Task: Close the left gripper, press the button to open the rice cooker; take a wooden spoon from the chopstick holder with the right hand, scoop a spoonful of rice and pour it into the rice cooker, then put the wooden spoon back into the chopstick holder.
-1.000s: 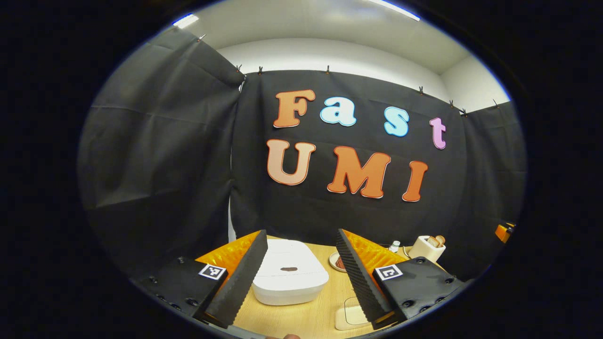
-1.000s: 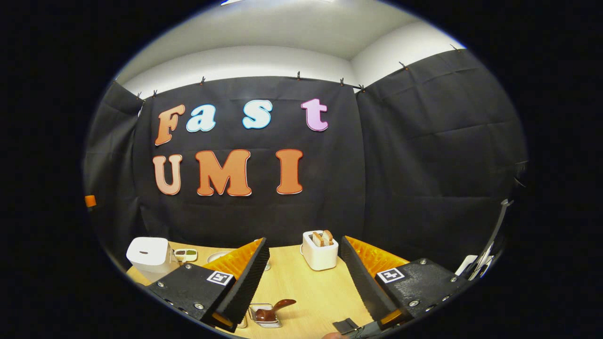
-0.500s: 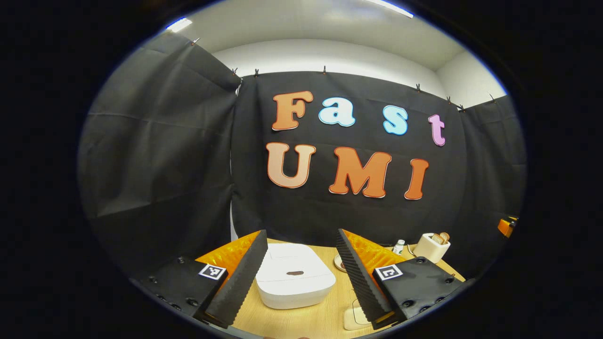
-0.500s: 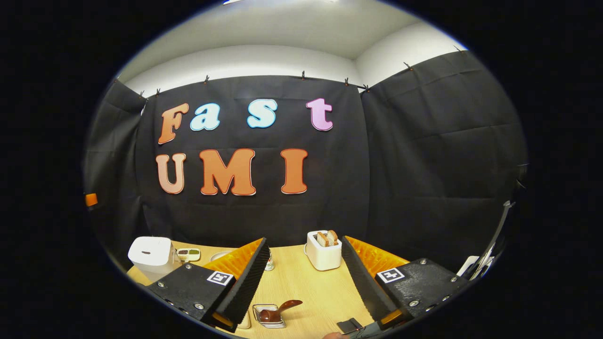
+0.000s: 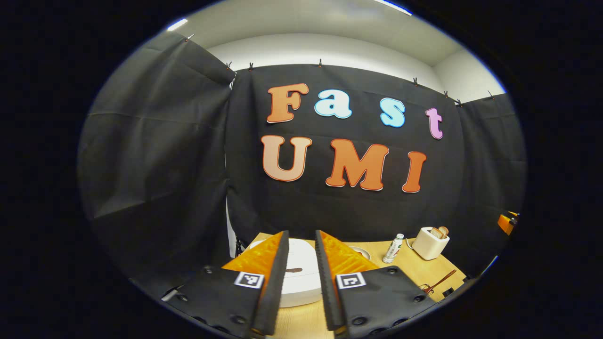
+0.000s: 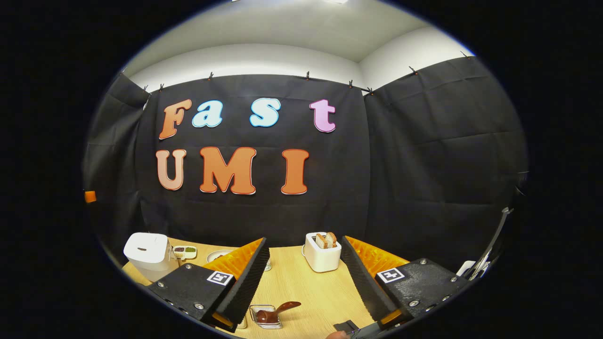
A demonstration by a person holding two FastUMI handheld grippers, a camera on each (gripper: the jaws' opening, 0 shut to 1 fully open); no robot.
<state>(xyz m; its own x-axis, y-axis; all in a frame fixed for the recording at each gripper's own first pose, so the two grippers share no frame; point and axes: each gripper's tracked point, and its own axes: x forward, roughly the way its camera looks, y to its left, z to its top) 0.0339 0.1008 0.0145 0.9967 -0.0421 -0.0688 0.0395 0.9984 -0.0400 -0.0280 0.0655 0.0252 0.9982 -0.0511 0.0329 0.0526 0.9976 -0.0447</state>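
The white rice cooker (image 5: 301,275) stands on the wooden table (image 5: 414,270) with its lid down and a dark button (image 5: 294,270) on top. My left gripper (image 5: 301,233) hovers just in front of it, its fingers close together with a narrow gap, holding nothing. In the right gripper view the rice cooker (image 6: 148,254) is at the far left. A dark wooden spoon (image 6: 279,310) lies in a small holder (image 6: 264,315) near the front edge, between my right gripper's fingers. My right gripper (image 6: 304,241) is wide open and empty above the table.
A white toaster (image 6: 321,252) with bread slices stands at the back of the table; it is also at the right in the left gripper view, toaster (image 5: 429,242). A small bottle (image 5: 393,248), a plate (image 5: 360,252) and a divided dish (image 6: 184,252) sit near the rice cooker.
My left gripper's fingers have drawn much closer together and it has moved nearer over the rice cooker. The right gripper has barely shifted and stays open.
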